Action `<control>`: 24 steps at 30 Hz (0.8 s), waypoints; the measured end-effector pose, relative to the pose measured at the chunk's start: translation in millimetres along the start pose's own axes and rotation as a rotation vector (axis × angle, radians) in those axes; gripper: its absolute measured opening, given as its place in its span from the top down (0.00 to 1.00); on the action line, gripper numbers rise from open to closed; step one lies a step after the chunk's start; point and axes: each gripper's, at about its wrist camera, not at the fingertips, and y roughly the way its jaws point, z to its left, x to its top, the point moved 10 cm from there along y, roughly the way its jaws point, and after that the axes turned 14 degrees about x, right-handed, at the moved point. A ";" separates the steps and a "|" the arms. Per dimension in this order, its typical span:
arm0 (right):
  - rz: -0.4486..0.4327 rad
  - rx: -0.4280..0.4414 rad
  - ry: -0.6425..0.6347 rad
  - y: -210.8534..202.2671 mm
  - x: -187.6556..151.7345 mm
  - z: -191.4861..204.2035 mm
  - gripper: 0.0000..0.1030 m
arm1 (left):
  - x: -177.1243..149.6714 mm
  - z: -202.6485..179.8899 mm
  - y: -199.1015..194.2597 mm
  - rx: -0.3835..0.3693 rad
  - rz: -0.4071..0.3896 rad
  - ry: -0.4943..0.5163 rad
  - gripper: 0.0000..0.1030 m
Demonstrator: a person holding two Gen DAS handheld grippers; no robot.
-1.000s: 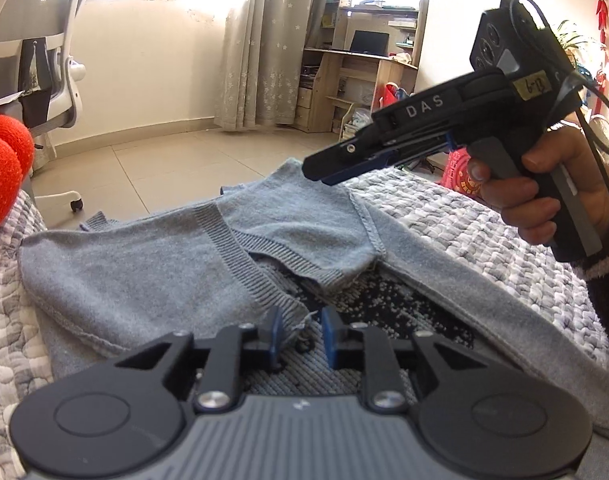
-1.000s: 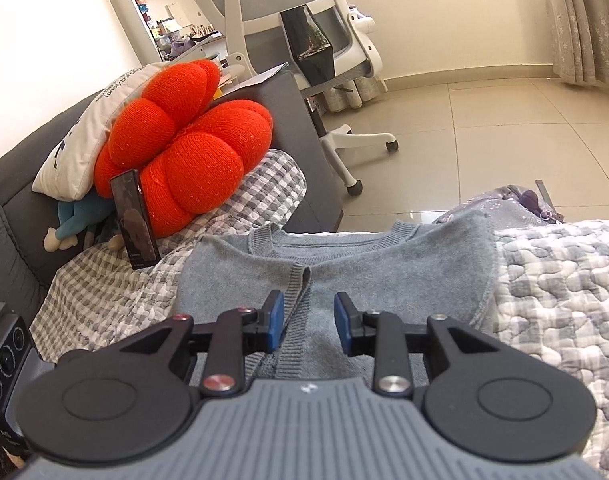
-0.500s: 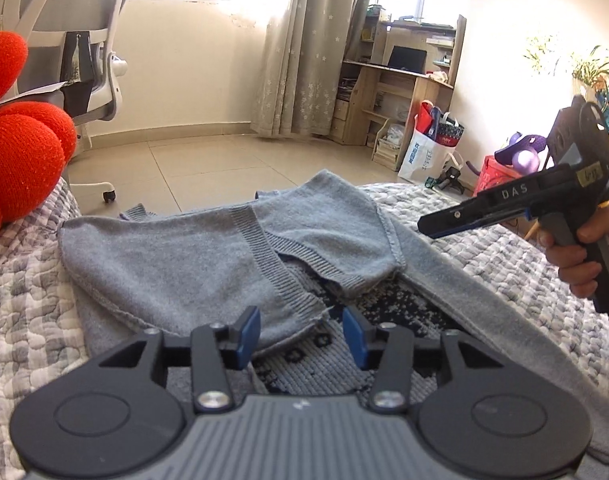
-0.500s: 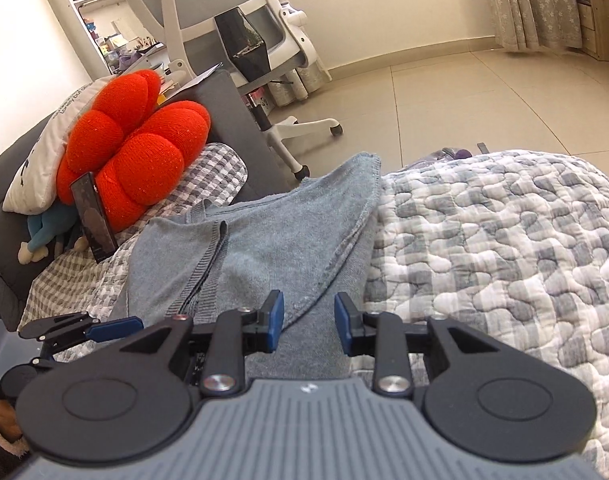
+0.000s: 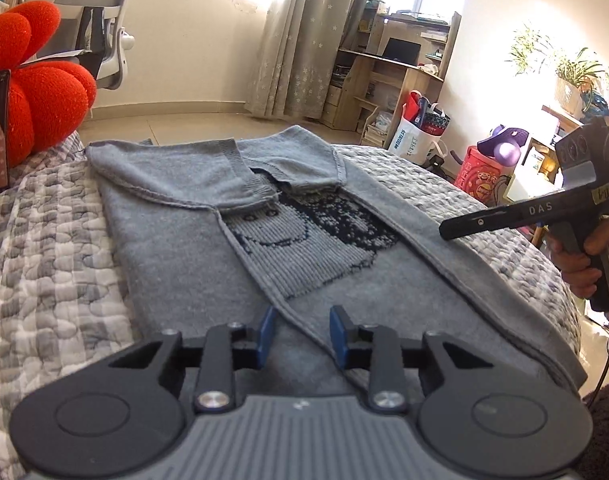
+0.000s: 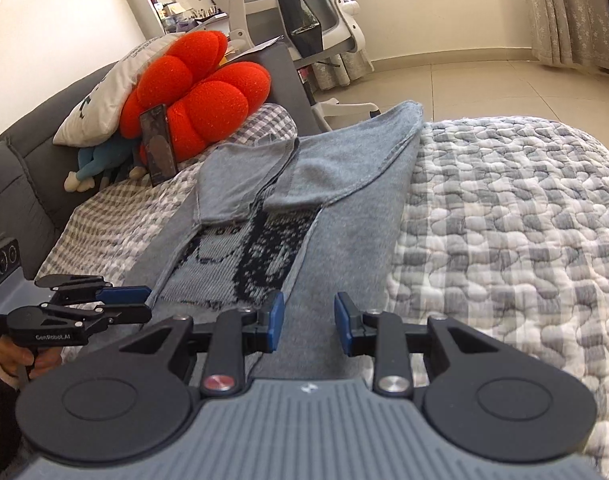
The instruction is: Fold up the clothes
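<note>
A grey knit sweater (image 5: 176, 248) lies flat on the quilted bed, both side panels and sleeves folded in over a dark knitted face pattern (image 5: 304, 240). The same sweater (image 6: 344, 216) shows in the right wrist view, running away from me. My left gripper (image 5: 299, 334) hovers open over the sweater's near end, with nothing between its blue pads. My right gripper (image 6: 307, 330) is open as well, over the near part of the right folded panel. Each gripper appears in the other's view: the right gripper (image 5: 448, 232) at the right edge, the left gripper (image 6: 144, 302) at the lower left.
A grey-and-white quilt (image 6: 504, 220) covers the bed. An orange puffy cushion (image 6: 200, 88), a white pillow, a blue plush toy and a dark phone (image 6: 158, 146) lie at the head end. An office chair (image 6: 304, 20), tiled floor, desk (image 5: 396, 80) and bags stand beyond.
Both grippers have drawn back from the folded sleeves toward the sweater's near end. The left jaws have opened wider, and the right gripper has swung away to the right.
</note>
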 end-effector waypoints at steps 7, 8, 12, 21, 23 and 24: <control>0.035 0.013 -0.019 -20.6 -42.2 33.0 0.68 | -29.0 -23.3 -40.5 -0.034 0.005 0.009 0.70; 0.038 0.018 -0.014 -23.9 -46.9 36.4 0.68 | -32.9 -25.7 -45.4 -0.038 0.008 0.008 0.70; 0.061 0.043 0.022 -35.2 -67.2 48.3 0.68 | -47.8 -34.7 -63.9 -0.056 0.020 0.006 0.70; 0.087 0.133 0.154 -55.1 -90.8 66.9 0.68 | -64.9 -42.4 -95.1 -0.121 0.039 -0.048 0.70; 0.090 0.127 0.141 -56.9 -87.9 72.6 0.68 | -65.1 -44.2 -98.1 -0.134 0.040 -0.061 0.70; 0.091 0.123 0.133 -57.6 -86.4 75.5 0.68 | -65.1 -45.3 -98.6 -0.139 0.041 -0.065 0.70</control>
